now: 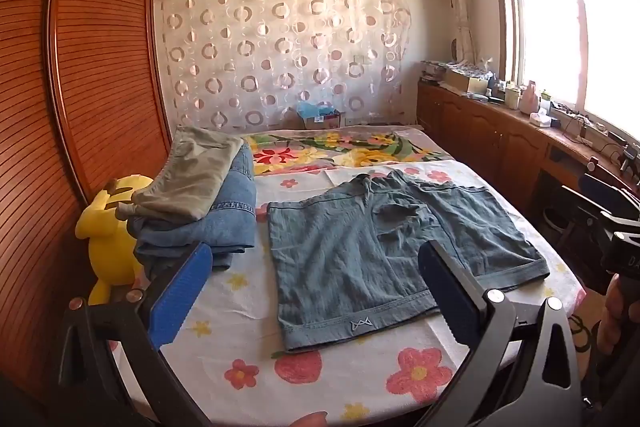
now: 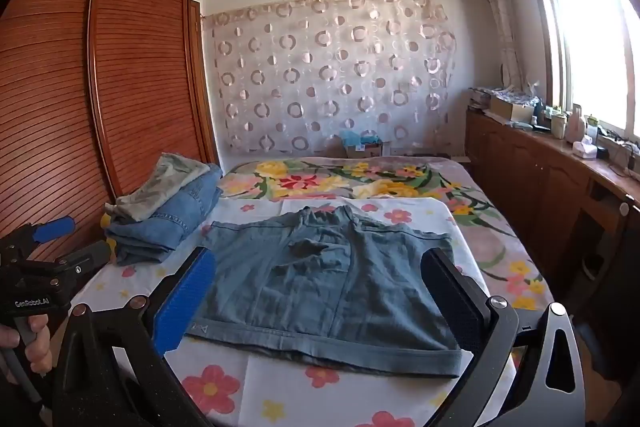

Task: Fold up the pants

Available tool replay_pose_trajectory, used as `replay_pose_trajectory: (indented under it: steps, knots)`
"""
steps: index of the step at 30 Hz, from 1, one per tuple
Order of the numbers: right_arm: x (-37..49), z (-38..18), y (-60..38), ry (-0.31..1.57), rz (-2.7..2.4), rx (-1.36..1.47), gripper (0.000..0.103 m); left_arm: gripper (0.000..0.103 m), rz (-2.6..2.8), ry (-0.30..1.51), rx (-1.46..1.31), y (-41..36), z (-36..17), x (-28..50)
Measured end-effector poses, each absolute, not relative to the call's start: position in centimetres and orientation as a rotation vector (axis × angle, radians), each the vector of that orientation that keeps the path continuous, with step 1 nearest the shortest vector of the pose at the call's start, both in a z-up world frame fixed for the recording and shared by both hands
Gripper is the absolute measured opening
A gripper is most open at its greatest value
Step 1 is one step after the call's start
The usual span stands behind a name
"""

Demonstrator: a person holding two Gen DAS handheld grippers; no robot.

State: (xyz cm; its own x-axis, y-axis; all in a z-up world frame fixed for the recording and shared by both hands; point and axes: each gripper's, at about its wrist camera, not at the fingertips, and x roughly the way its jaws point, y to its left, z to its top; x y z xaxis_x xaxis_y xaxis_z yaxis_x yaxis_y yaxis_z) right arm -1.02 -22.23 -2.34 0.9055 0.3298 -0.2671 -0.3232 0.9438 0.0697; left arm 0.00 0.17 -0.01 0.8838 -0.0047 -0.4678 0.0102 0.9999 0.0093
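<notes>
A pair of blue-grey shorts (image 1: 384,251) was seen spread flat on the flowered sheet (image 1: 240,359) of the bed, waistband toward the far wall and the two leg hems toward the cameras, with a small logo stitched on the near hem of the left leg. One back pocket was rumpled and stood slightly open. The left gripper (image 1: 316,291) was held above the near edge of the bed, its jaws spread wide and nothing between them; the left leg of the shorts was framed by its blue pads. The right gripper (image 2: 320,295) was likewise held over the near edge, jaws wide and empty, with the shorts framed between its pads. Neither gripper was in contact with the fabric. To the left of the shorts, just beside them, a stack of folded garments (image 1: 208,203) was laid, an olive pair on top of blue denim. A yellow plush toy (image 1: 110,239) was propped at the bed's left edge against the wooden wardrobe (image 1: 80,67). A cluttered counter (image 1: 532,131) was seen beneath the bright window.
</notes>
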Motion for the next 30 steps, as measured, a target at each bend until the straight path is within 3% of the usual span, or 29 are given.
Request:
replay_pose_trajectory:
  steps: [30]
  knots:
    - [-1.3, -2.3, -22.1, 0.276, 0.343, 0.023, 0.102, 0.103, 0.001, 0.479, 0.006, 0.6, 0.3, -0.2]
